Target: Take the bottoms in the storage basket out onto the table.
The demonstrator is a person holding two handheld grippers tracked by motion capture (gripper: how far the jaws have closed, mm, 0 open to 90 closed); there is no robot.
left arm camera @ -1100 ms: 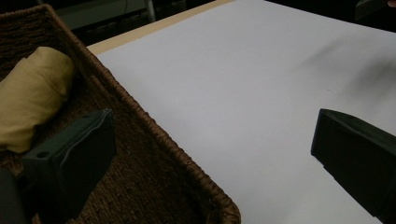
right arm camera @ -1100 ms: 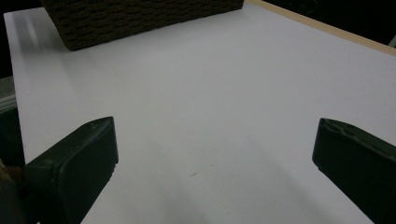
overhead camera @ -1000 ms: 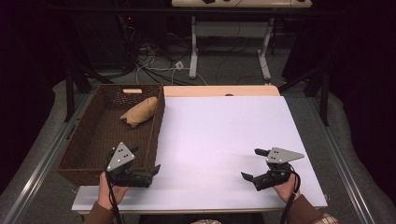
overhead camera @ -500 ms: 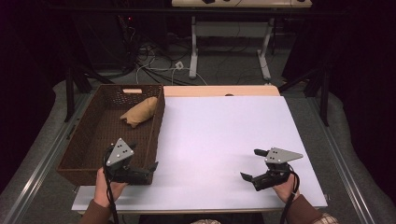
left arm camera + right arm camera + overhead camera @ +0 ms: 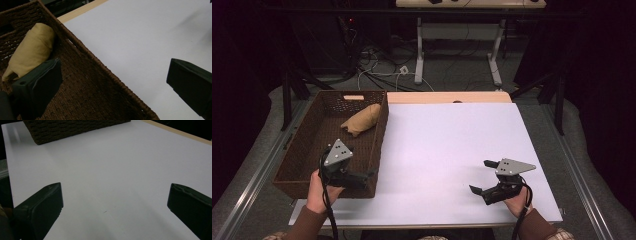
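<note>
- Tongs on the left (image 5: 371, 175) are hovering at the lower left of the high view, jaws spread wide and holding nothing, over the near right corner of the brown woven basket (image 5: 307, 150).
- In the left gripper view those jaws are straddling the basket's right wall (image 5: 105, 75): one jaw is sitting inside the basket at the lower left of the frame, the other over the white bench (image 5: 140, 32) at the lower right. My guess is that this stance is a lead-in for reaching up the basket toward the cloth, though it could also be a grip on the wall itself.
- Tan rolled cloth (image 5: 361, 120) is lying inside the basket, in its far half, close against the right wall; in the left gripper view it (image 5: 31, 51) is showing at the upper left, just beyond the inner jaw and apart from it.
- Its long axis is running diagonally in the high view, from lower left to upper right, with the fatter end pointing toward the far right corner of the basket and the narrower end toward the basket's middle.
- Tongs on the right (image 5: 484, 176) are waiting at the lower right of the high view, jaws wide open and empty, low over bare bench and well apart from the basket.
- That hand is probably parked there to keep out of the way while the left one works.
</note>
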